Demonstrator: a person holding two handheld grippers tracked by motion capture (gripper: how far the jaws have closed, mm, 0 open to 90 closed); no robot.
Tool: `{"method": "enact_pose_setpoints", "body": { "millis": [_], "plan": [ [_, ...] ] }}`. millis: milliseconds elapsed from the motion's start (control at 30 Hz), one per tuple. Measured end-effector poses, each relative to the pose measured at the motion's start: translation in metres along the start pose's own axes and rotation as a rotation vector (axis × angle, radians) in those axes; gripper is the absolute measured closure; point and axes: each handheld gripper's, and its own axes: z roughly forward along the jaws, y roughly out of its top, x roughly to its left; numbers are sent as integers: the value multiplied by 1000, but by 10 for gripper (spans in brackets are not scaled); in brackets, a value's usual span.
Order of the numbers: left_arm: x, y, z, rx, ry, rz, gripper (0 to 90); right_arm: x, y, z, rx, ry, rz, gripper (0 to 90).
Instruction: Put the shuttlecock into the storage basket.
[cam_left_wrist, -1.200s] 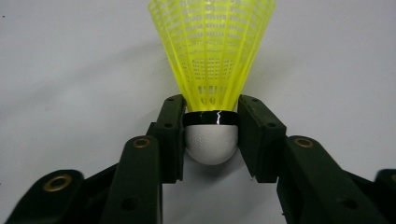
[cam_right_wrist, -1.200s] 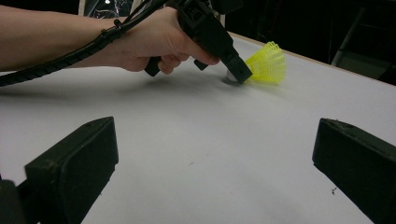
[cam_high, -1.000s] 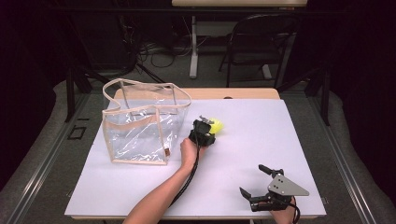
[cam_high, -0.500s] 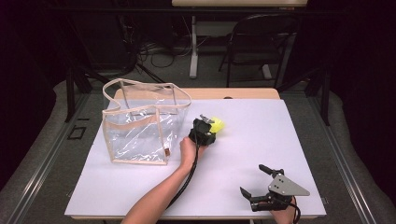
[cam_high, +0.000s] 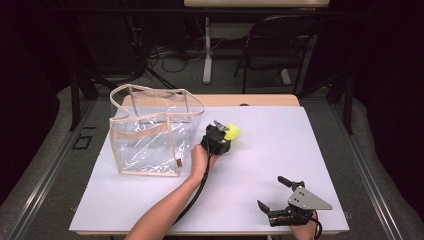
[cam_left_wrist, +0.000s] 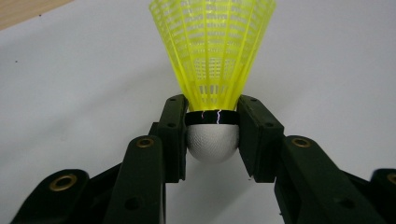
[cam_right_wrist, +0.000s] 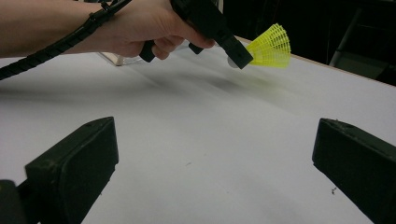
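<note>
Currently L gripper (cam_left_wrist: 212, 140) is clamped on yellow plastic-mesh shuttlecock (cam_left_wrist: 212, 60) at its white rounded cork base, just beside clear plastic tote bag (cam_high: 150, 135). Looks v. light, skirt flimsy, so base = best hold. R gripper (cam_high: 280, 200) spread wide, nothing held, low over white table (cam_high: 300, 140).

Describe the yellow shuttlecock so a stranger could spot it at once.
Find the clear plastic tote bag with beige trim on the white table. Just to its right, the left gripper clamps a yellow mesh-skirted plastic shuttlecock by its white rounded head. It is the only bright yellow thing there.
</note>
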Motion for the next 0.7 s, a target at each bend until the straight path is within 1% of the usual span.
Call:
{"method": "enact_pose_setpoints", "body": {
  "millis": [33,67,133,200,233,267,300,367,400,467,500,600,633,667,700],
  "plan": [
    [0,1,-1,-6,0,1,647,0,0,0,1,-1,1,0],
    [0,2,-3,-1,-5,9,647,0,0,0,1,0,5,0],
    [-1,2,-5,-14,-1,10,647,-1,0,0,1,1,6,0],
    [-2,4,-7,-18,0,22,647,-1,-1,1,1,1,4,0],
    [-3,5,-9,-18,-7,18,647,-1,-1,1,-1,2,5,0],
    [-3,5,-10,-22,-2,25,647,-1,-1,1,0,2,5,0],
    [-2,6,-11,-13,-10,31,647,-1,-1,1,0,3,5,0],
    [-3,6,-13,-22,-9,33,648,-1,-1,1,1,3,7,0],
    [-3,7,-14,-17,-13,39,648,-1,-1,1,0,3,6,0],
    [-3,8,-16,-30,-11,38,647,-1,-1,1,0,4,5,0],
    [-2,8,-17,-28,-18,37,647,-1,-1,1,0,4,4,0],
    [-1,11,-21,-40,-17,43,647,-1,-1,1,0,5,4,0],
    [-1,12,-22,-40,-24,40,648,0,-1,1,-1,5,4,0],
    [-1,12,-23,-46,-17,45,647,0,-1,1,-2,5,5,0],
    [-1,13,-25,-50,-19,47,647,0,-1,1,-1,5,4,0]
  ]
}}
